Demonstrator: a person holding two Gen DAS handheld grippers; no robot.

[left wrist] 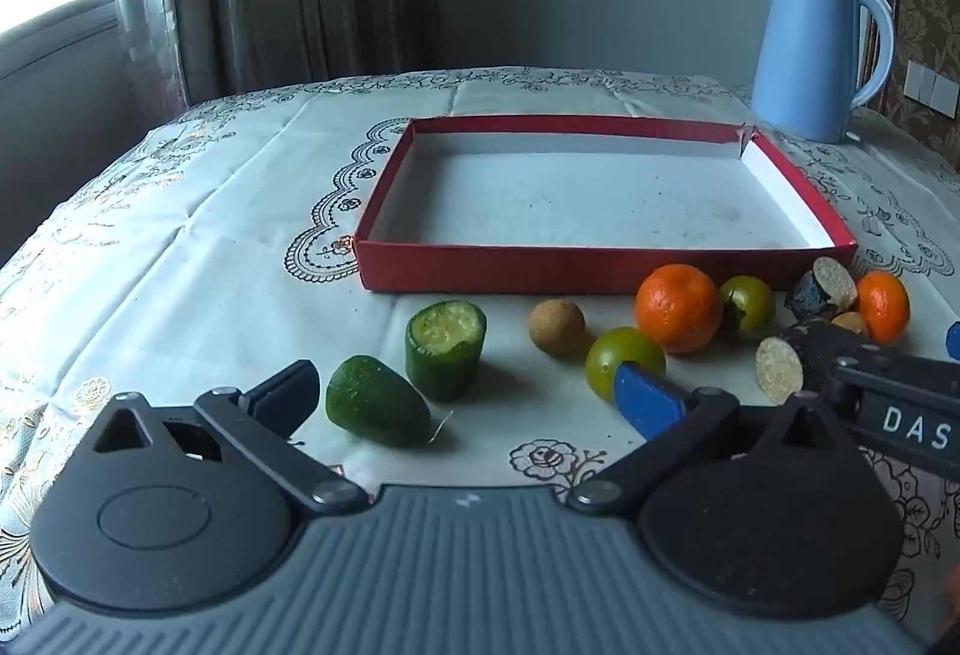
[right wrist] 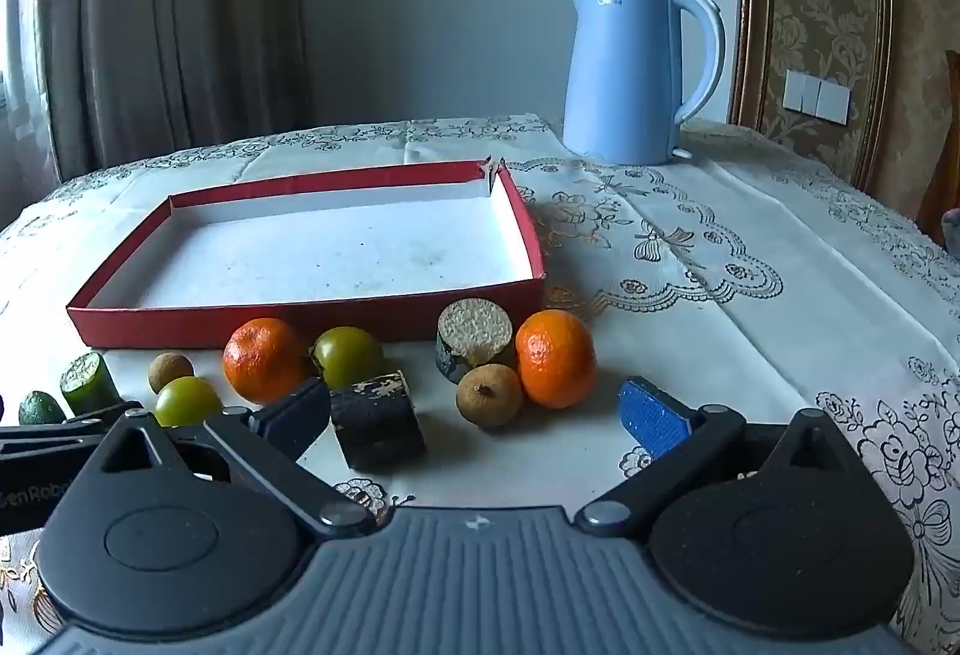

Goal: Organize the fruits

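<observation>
An empty red box (left wrist: 600,268) (right wrist: 300,316) with a white inside lies on the table. In front of it lie two cucumber pieces (left wrist: 445,347) (left wrist: 375,400), two longans (left wrist: 557,326) (right wrist: 489,394), two green tomatoes (left wrist: 624,359) (right wrist: 348,352), two oranges (left wrist: 679,307) (right wrist: 555,358) and two dark cut stalk pieces (right wrist: 377,418) (right wrist: 474,340). My left gripper (left wrist: 468,397) is open and empty, with a cucumber piece between its fingers. My right gripper (right wrist: 474,415) is open and empty, around a dark piece and a longan.
A light blue electric kettle (left wrist: 807,51) (right wrist: 636,72) stands at the back right of the table. A patterned white tablecloth (right wrist: 750,295) covers the table. Curtains hang behind on the left. A chair back stands at the far right.
</observation>
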